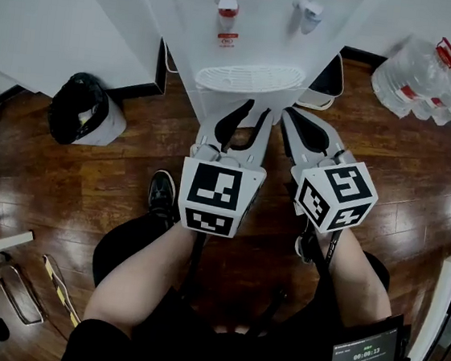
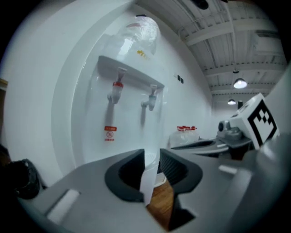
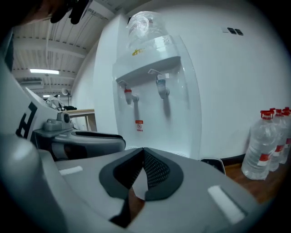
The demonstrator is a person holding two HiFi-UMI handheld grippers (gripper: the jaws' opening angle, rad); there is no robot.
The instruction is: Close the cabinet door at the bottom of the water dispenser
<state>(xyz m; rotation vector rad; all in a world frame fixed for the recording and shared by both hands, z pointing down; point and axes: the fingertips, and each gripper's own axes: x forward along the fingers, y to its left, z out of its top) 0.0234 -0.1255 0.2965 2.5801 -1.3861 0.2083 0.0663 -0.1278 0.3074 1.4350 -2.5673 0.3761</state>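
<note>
The left gripper (image 1: 255,111) and right gripper (image 1: 289,117) are grey, with dark fingers (image 1: 230,124) and white cubes (image 1: 210,196) bearing black markers.

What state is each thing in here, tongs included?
left tongs: nearly closed, a narrow gap, nothing between them
right tongs: shut, empty
drip tray: empty, no cup on it
water bottles: upright, capped
bin: lined with a black bag
cabinet door: cannot tell, no view shows it clearly
</note>
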